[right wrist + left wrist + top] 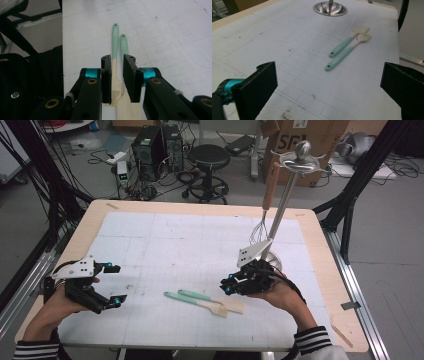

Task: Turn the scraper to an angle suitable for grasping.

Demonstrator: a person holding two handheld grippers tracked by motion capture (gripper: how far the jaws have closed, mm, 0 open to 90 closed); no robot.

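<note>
Two teal-handled utensils lie side by side on the white mat [165,240]: a brush [195,302] nearer me and a spatula [200,296] just behind it. My right gripper [227,286] hovers over their cream heads. In the right gripper view its jaws [117,58] stand a narrow gap apart, with the brush [115,42] neck showing through the gap and the spatula [123,46] under the right jaw. The pads are not pressing on either. My left gripper [116,285] rests at the mat's left, wide open and empty [329,92], facing the brush [339,58] and spatula [340,47].
A steel utensil stand [284,207] rises at the back right on a round base [330,8], and a wooden-handled whisk [260,232] hangs from it. The table's wooden border [320,270] frames the mat. A stool [207,157], computers and a cardboard box stand on the floor beyond.
</note>
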